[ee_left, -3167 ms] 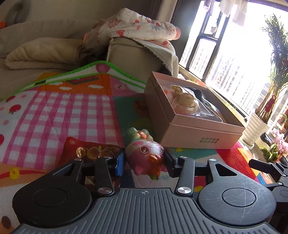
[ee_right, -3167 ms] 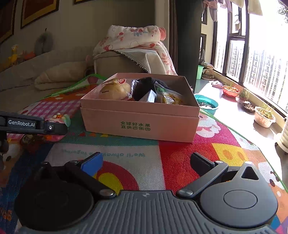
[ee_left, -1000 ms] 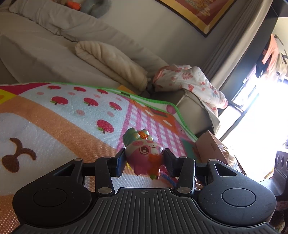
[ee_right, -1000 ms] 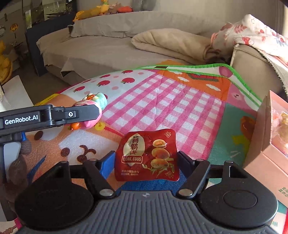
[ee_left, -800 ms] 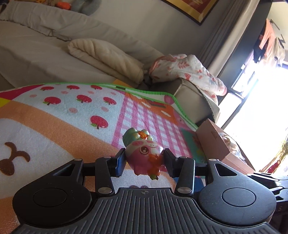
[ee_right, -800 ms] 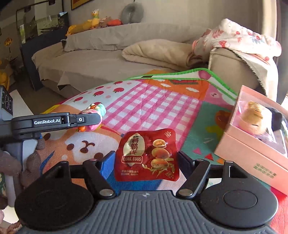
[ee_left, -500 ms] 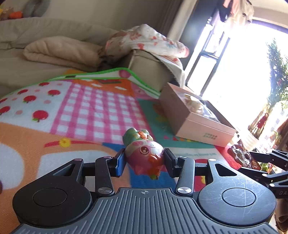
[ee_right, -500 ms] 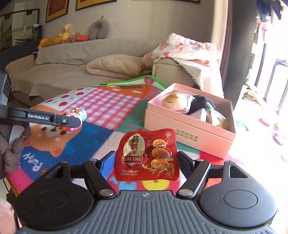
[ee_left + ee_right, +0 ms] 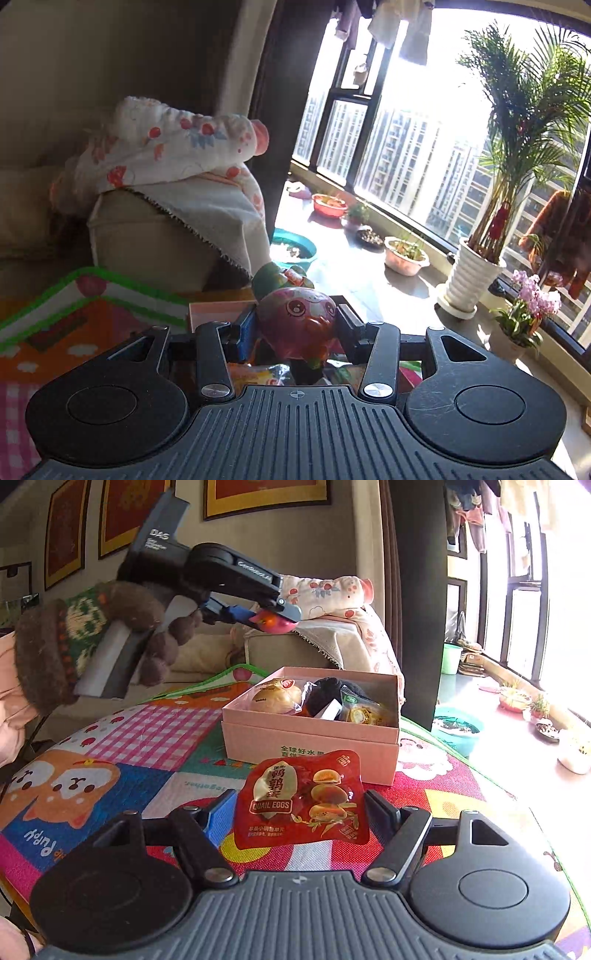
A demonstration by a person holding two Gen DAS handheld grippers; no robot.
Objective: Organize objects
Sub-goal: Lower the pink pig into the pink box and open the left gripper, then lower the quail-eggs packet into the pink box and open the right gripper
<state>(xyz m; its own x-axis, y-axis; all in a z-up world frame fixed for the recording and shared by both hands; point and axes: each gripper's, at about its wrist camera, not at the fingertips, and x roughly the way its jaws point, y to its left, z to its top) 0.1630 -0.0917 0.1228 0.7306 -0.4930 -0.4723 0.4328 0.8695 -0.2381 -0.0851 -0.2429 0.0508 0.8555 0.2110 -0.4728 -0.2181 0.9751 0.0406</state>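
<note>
We see the left gripper (image 9: pixel 295 332) clamped on a pink pig toy (image 9: pixel 297 326), and we hold it in the air above the pink box (image 9: pixel 314 734), over its far left corner. The right gripper (image 9: pixel 301 808) is closed on a red packet of quail eggs (image 9: pixel 301 801), lifted just in front of the box. Inside the box lie wrapped buns (image 9: pixel 275 698) and a dark cloth item (image 9: pixel 332 694). The box stands on the colourful play mat (image 9: pixel 129 753).

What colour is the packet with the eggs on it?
The quail eggs packet is bright red with brown eggs pictured on it. The right wrist view shows it best, held in the right gripper.
</note>
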